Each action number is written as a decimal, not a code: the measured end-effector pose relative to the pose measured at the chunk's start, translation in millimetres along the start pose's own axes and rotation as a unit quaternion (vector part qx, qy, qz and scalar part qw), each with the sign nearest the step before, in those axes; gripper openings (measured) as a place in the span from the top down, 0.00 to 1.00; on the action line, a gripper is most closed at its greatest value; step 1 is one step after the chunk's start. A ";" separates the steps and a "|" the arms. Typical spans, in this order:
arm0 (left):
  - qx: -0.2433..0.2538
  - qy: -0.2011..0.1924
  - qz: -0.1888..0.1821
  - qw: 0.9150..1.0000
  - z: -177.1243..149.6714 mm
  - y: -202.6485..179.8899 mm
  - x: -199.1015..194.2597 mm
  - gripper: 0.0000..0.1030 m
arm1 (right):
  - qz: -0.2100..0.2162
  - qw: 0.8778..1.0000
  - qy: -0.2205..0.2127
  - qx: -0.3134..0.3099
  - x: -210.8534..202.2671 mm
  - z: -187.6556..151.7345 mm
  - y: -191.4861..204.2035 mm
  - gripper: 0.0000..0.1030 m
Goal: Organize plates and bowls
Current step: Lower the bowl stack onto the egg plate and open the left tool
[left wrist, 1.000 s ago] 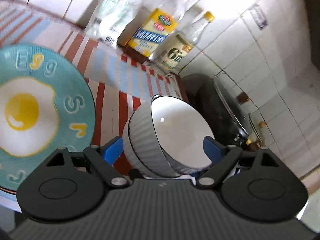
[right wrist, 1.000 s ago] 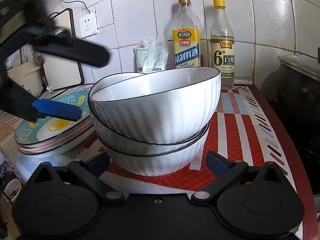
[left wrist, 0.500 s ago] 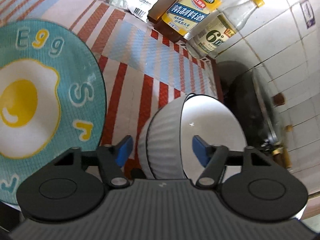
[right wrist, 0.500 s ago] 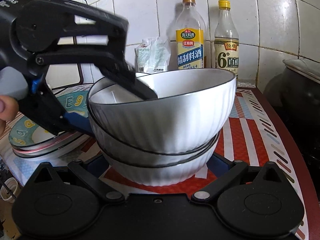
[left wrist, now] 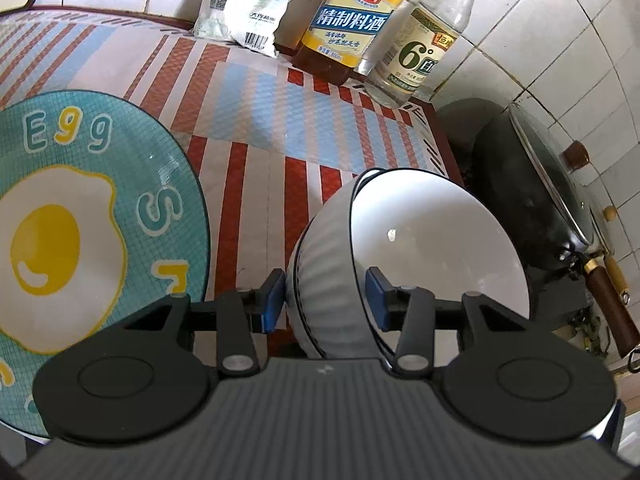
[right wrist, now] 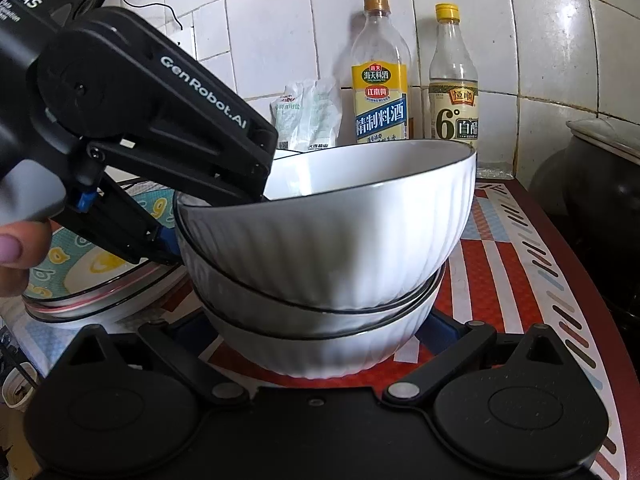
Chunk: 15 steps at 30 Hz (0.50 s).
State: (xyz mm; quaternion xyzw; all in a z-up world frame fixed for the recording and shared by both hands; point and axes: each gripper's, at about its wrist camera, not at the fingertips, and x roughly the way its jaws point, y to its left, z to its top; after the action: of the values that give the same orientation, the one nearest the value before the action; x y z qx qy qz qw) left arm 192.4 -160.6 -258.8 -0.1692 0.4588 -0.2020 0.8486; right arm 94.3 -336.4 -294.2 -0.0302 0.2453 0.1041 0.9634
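Worktop (left wrist: 260, 128): covered by a mat striped red, white and pale blue; it carries everything below.
Egg plate (left wrist: 80, 216): teal, printed with a fried egg; it tops a low stack of plates at the left of the mat, just beside the bowls.
Stack of bowls (right wrist: 332, 264): three white ribbed bowls with dark rims, nested, standing at the mat's right side; the top bowl (left wrist: 436, 240) sits tilted in the one below.
Wok (left wrist: 532, 216): black, lidded, beyond the mat's right edge.
Bottles: a yellow-labelled cooking wine bottle (right wrist: 380, 80) and a white vinegar bottle (right wrist: 454, 84) stand against the tiled wall, with a white packet (right wrist: 310, 116) at their left.
Left tongs (left wrist: 326, 294): closing, one blue pad outside the top bowl's wall and one inside; neither pad clearly presses the wall.
Right tongs (right wrist: 312, 332): spread wide at either side of the lowest bowl; the tips are hidden, so contact cannot be told.
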 end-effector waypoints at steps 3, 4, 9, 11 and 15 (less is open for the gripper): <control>0.012 -0.006 0.007 1.000 -2.5 -5.3 -1.9 0.59 | 0.000 1.000 -0.004 0.007 -1.8 0.1 -0.5 0.00; 0.013 -0.008 0.005 1.000 -3.4 -5.7 -2.0 0.59 | -0.002 1.000 -0.006 0.006 -2.7 -0.6 -0.3 0.00; 0.010 -0.014 -0.008 1.000 -8.4 -5.5 -3.2 0.59 | -0.011 1.000 -0.011 -0.010 -8.2 -4.0 1.2 0.00; 0.008 -0.018 -0.011 1.000 -9.6 -7.3 -7.2 0.59 | -0.012 1.000 -0.011 -0.014 -11.5 -2.4 1.8 0.00; 0.005 -0.023 -0.019 1.000 -9.8 -13.2 -21.3 0.59 | -0.017 1.000 -0.013 -0.022 -22.1 5.7 5.2 0.00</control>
State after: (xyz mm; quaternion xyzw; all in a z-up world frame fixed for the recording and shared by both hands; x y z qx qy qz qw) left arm 171.0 -162.4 -242.5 -0.1783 0.4351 -0.2166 0.8555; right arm 76.9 -334.8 -278.7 -0.0543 0.2301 0.0934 0.9671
